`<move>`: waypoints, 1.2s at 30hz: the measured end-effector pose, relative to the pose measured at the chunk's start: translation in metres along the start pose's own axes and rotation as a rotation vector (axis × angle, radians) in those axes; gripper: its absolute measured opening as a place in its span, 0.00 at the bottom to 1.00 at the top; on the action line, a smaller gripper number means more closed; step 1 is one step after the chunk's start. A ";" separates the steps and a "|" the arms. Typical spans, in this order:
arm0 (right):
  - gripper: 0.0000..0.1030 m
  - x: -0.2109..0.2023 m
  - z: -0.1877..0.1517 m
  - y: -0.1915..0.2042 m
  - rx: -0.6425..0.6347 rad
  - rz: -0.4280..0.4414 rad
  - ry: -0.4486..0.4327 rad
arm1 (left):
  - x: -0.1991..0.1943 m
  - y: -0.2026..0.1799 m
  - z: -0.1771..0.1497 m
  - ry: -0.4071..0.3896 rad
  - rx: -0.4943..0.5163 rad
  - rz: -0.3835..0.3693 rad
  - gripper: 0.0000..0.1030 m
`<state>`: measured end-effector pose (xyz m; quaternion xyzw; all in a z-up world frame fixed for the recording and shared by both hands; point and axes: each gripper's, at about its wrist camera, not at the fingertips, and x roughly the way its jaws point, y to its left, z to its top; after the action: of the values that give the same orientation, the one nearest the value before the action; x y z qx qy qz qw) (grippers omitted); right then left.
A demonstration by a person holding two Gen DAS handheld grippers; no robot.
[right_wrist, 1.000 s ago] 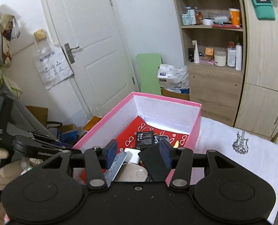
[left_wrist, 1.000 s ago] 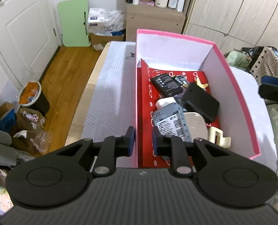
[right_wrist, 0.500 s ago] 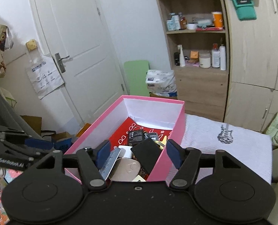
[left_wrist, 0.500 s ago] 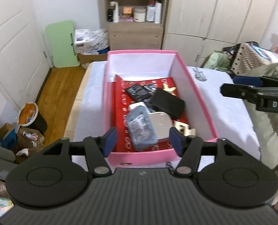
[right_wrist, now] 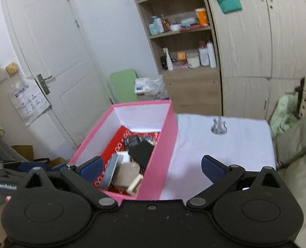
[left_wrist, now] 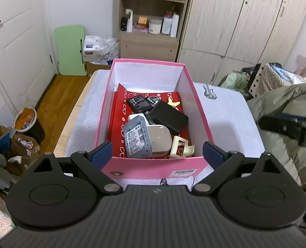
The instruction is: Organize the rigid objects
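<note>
on white cloth, pink box [left_wrist: 153, 166], crammed gadgets

1. Pink box [left_wrist: 155, 168]: open top, walls high on all four sides; entry from above only.
2. Box floor crowded: grey device [left_wrist: 137, 138], white puck [left_wrist: 160, 137], black case [left_wrist: 168, 116], cream clip [left_wrist: 180, 148] packed touching; bare red liner [left_wrist: 116, 124] strip along its left wall.
3. White-covered bed [right_wrist: 225, 144] right of box lies bare and wide.
4. Olive garment [left_wrist: 293, 111] crowds the bed's right edge.
5. Left of bed: floor clutter, bin [left_wrist: 29, 124].
</note>
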<state>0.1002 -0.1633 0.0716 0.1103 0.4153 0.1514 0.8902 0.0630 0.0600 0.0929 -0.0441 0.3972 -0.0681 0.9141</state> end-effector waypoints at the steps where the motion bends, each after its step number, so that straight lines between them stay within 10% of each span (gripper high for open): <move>1: 0.99 -0.002 -0.003 0.002 -0.004 -0.011 0.005 | 0.000 0.000 -0.002 -0.008 -0.008 0.007 0.92; 36: 0.99 -0.023 -0.047 0.015 -0.046 -0.224 0.000 | 0.030 -0.019 -0.039 0.079 0.004 0.080 0.96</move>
<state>0.0474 -0.1545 0.0635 0.0427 0.4216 0.0604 0.9038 0.0525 0.0358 0.0473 -0.0237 0.4344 -0.0342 0.8997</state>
